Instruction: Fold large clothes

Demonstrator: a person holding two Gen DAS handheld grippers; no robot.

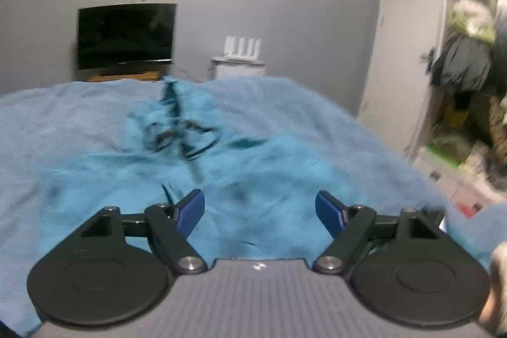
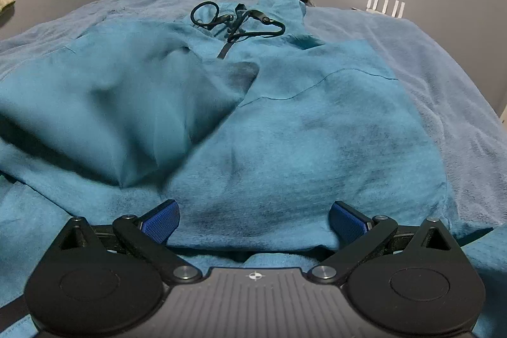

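Your left hand-held gripper (image 1: 259,208) and right hand-held gripper (image 2: 255,222) both stand released, gripping nothing. The teal hoodie (image 2: 285,132) lies on the bed (image 2: 443,59), its drawstrings (image 2: 237,21) toward twelve o'clock.

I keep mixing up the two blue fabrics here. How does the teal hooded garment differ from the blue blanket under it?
The teal hooded garment is a brighter teal; the fuzzy blue blanket is paler and greyer. The garment has seams and black drawcords; the blanket is plain. The garment lies rumpled, one part folded over; the blanket spreads across the bed beneath it. Both are soft blue cloth.
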